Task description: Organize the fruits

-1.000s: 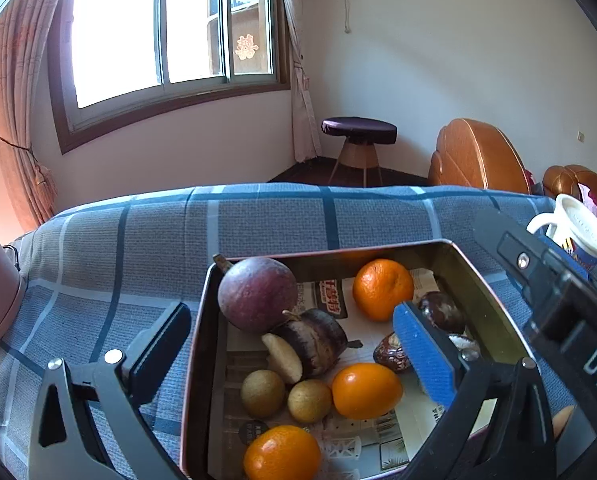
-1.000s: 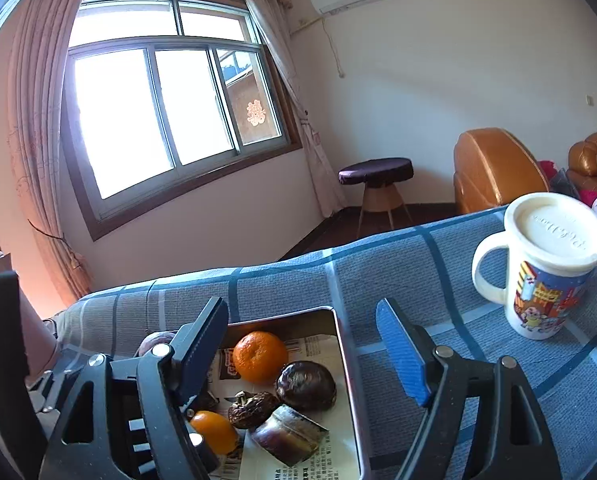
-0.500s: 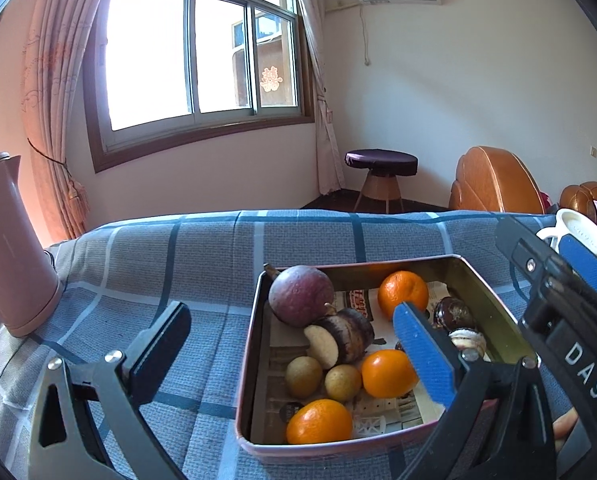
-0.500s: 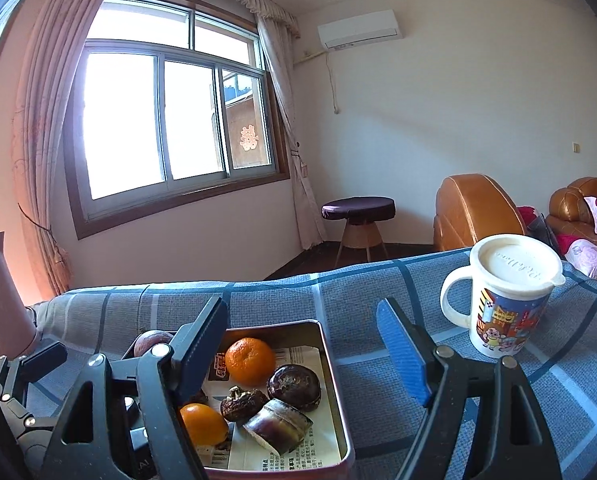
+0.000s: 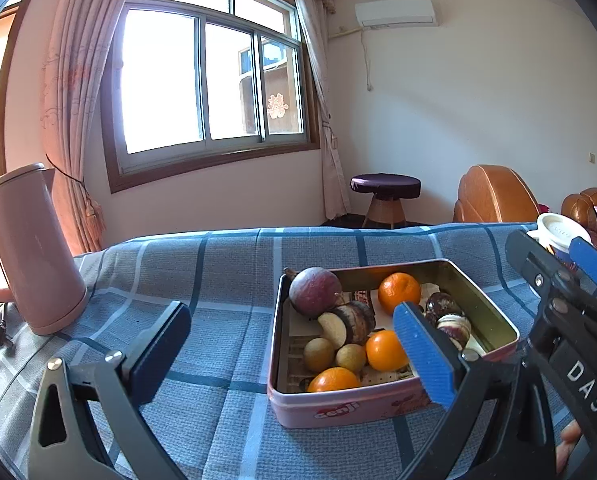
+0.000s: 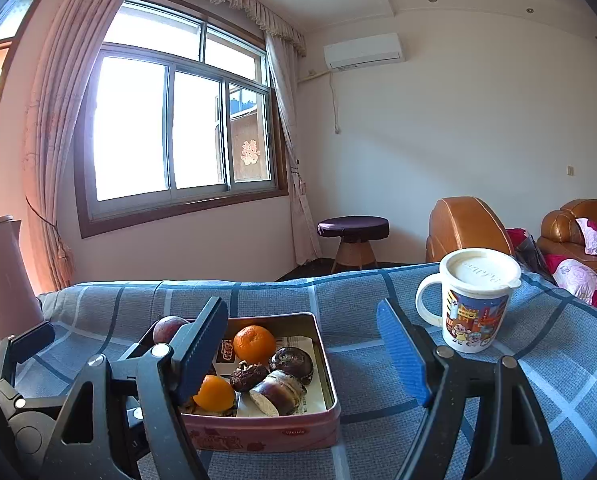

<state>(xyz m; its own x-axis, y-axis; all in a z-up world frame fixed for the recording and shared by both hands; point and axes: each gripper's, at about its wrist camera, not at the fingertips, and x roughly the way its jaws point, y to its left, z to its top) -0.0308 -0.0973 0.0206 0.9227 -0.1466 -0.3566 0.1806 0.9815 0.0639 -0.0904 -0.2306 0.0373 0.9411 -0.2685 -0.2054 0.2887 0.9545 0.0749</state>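
A pink tin stands on the blue checked cloth and holds the fruit. Inside are a purple passion fruit, three oranges, two small brownish-green fruits, a cut dark piece with white flesh and dark wrinkled fruits. My left gripper is open and empty, held back from the tin's near left corner. In the right wrist view the tin sits low and left. My right gripper is open and empty, behind the tin's near right corner.
A pink kettle stands at the left of the cloth with its cord beside it. A lidded cartoon mug stands to the right of the tin. Beyond the table are a stool and brown leather armchairs.
Both grippers have drawn back from the tin and tilted up. The tin now looks smaller and farther off, and the kettle has come fully into the left wrist view. Both stayed open.
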